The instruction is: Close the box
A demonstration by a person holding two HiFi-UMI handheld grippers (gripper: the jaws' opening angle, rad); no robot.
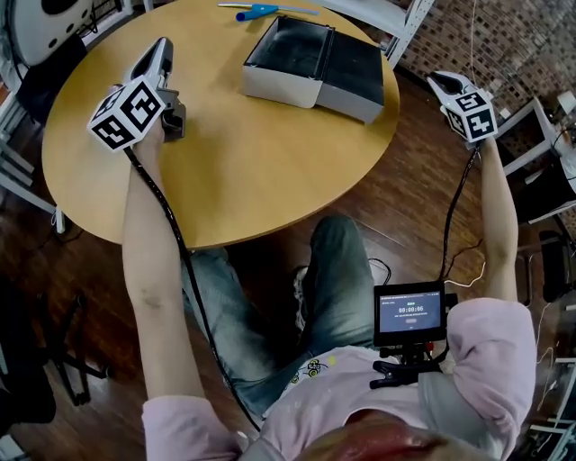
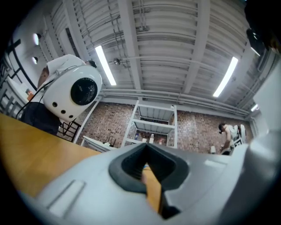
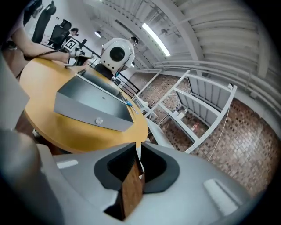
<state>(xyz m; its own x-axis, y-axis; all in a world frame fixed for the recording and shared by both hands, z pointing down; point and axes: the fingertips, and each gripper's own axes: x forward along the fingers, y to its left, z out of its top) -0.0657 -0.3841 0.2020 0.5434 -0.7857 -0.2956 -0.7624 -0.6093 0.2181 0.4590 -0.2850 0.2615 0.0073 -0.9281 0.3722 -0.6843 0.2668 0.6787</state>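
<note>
**A:** Left gripper (image 2: 145,147) first: its jaws meet at the tips and nothing is between them. It is low over the tabletop (image 1: 243,171) near the left edge, well apart from the box (image 1: 315,67).

**B:** And the right gripper (image 3: 137,147)?

**A:** Its jaws are also drawn together, with only a thin slit, and it holds nothing. In the head view it is outside the right edge of the tabletop, above the floor (image 1: 423,207).

**B:** Where exactly is the box?

**A:** At the far edge of the tabletop, a little toward the right. It lies fully open, the two halves side by side with the hollow sides up. A blue pen (image 1: 256,12) lies behind it, near but not touching.

**B:** How will it handle, do you think?

**A:** I judge it to be stiff board, grey outside and dark inside. It is probably light, because I see nothing in it. The walls look smooth, so the pads may slip. And because it is light, the whole box may slide on the wood when one half is lifted.

**B:** So where should one take hold?

**A:** On the outer long wall of the right half, which is nearest to the right gripper. This wall looks thin enough to go between the jaws. Then fold that half over the middle joint. The left gripper could press the other half down. Which half is the lid, I cannot tell.
</note>
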